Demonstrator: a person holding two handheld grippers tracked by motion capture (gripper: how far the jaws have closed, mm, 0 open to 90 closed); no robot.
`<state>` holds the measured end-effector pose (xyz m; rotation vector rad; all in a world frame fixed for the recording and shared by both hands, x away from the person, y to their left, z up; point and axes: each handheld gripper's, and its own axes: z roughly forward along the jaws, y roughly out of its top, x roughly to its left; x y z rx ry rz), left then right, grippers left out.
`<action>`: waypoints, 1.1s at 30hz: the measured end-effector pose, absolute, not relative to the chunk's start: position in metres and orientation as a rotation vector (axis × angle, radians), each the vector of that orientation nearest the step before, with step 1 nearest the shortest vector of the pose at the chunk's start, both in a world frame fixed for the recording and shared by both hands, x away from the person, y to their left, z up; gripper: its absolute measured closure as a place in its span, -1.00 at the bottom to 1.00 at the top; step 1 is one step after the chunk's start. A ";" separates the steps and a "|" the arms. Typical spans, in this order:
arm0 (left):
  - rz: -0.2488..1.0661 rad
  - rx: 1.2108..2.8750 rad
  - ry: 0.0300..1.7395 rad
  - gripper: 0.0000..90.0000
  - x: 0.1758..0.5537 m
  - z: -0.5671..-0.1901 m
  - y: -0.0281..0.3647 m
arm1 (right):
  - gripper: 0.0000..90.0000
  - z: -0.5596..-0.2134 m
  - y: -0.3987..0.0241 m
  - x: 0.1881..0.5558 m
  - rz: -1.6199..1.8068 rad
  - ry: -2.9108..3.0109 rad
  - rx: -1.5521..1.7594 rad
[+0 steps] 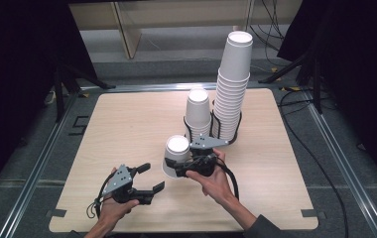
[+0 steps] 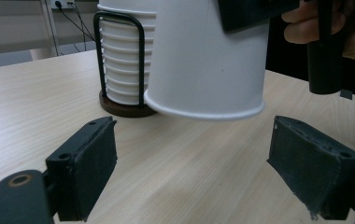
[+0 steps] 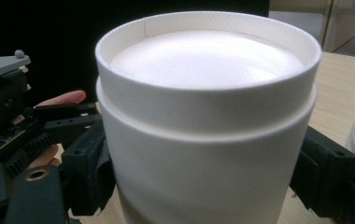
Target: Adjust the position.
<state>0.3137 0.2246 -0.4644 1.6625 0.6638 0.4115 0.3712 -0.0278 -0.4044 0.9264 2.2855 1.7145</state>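
Now | pale wood table [image 1: 127, 129], grey floor [image 1: 32, 163] | right tool [image 1: 175, 167] clasps upside-down cup [image 1: 176, 154] | left tool [image 1: 153, 177] agape

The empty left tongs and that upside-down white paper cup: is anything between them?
Nothing: in the left gripper view, bare wooden table separates the left tongs from the upside-down white paper cup.

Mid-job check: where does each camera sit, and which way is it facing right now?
High view: above the person's side, looking forward and down at the table; both forearms and tongs show.
Left gripper view: on the left tongs, facing the held cup.
Right gripper view: on the right tongs, jaws gripping that upside-down cup.
All share the cup.
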 end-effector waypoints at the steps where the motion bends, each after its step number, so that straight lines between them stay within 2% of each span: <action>1: 0.410 1.668 0.660 -0.68 0.314 -0.464 0.224 | -0.55 -0.405 -0.027 0.371 1.714 2.282 0.920; 12: 0.427 1.701 0.637 -0.69 0.314 -0.465 0.216 | -0.55 -0.407 -0.011 0.362 1.725 2.315 0.836; 18: 0.444 1.704 0.629 -0.89 0.314 -0.465 0.213 | -0.55 -0.410 -0.002 0.358 1.767 2.336 0.805; 23: 0.441 1.702 0.629 -0.97 0.314 -0.466 0.210 | -0.55 -0.409 0.005 0.351 1.797 2.367 0.809; 33: 0.442 1.698 0.632 -0.93 0.313 -0.465 0.209 | -0.56 -0.410 0.007 0.351 1.813 2.360 0.781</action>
